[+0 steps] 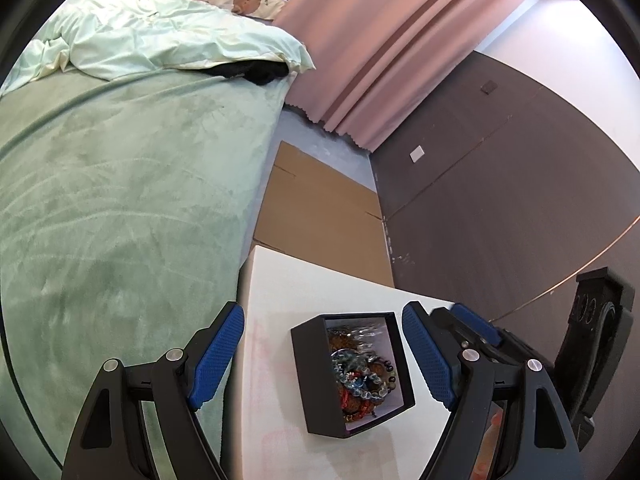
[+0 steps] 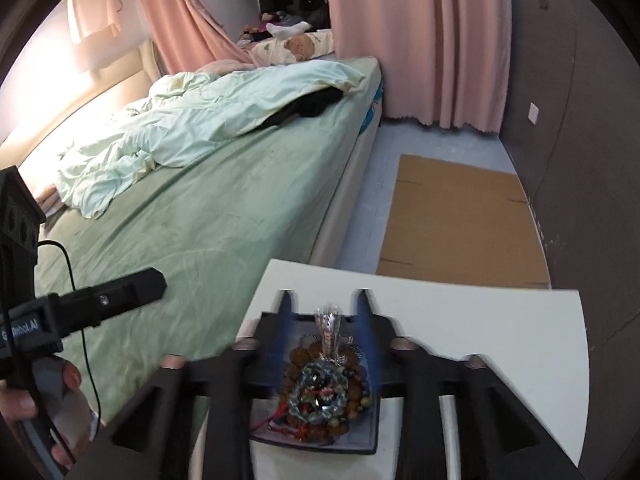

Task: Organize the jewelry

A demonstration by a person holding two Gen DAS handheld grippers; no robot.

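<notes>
Nearest, the right tool [image 2: 325, 360] hung directly over the black box [image 1: 352, 372], its fingers spread apart to either side of the tangled bracelets [image 2: 326, 384] and grasping nothing, though motion blur softened the view. The left tool [image 1: 324, 356] likewise stood released, wide open around the box without touching it. The box sat on the white worktop [image 1: 320, 284]; all the jewelry lay heaped inside, so sorting appeared scarcely begun. Beyond lay flat cardboard [image 2: 464, 220] and the bed [image 2: 224, 208].
</notes>
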